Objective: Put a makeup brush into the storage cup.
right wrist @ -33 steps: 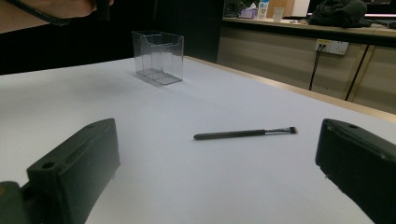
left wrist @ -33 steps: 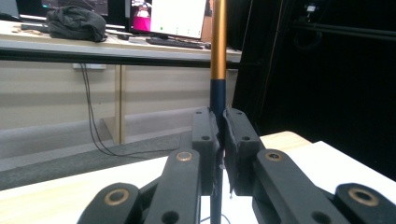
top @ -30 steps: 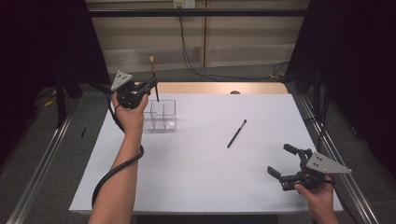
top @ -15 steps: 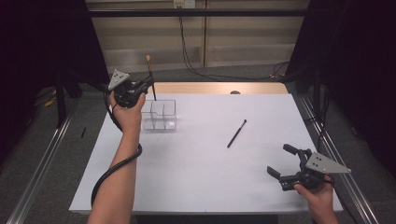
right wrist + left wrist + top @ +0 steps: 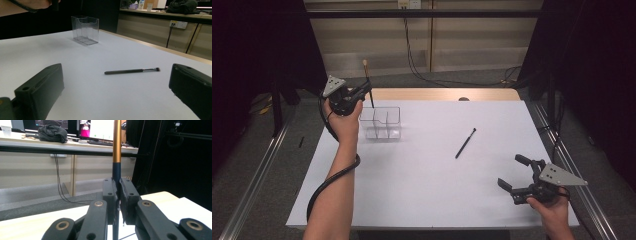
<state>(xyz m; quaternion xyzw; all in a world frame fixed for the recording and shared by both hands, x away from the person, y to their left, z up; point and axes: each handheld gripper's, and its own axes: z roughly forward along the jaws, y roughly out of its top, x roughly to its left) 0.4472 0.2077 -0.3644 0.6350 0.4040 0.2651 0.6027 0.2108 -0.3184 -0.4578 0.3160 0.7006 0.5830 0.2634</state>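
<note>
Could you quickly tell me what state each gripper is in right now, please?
Left gripper: shut on the upright makeup brush, above the clear organizer.
Right gripper: open, holding nothing.

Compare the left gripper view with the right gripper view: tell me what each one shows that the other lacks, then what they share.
Left gripper view alone: the left gripper shut on a brush handle, gold above and dark below, standing upright between the jaws.

Right gripper view alone: the right gripper with jaws wide apart and nothing between them, a black makeup brush lying flat on the table, and the clear divided holder standing farther back.

Both: the white table, and a wooden counter with dark clothing on it in the background.
</note>
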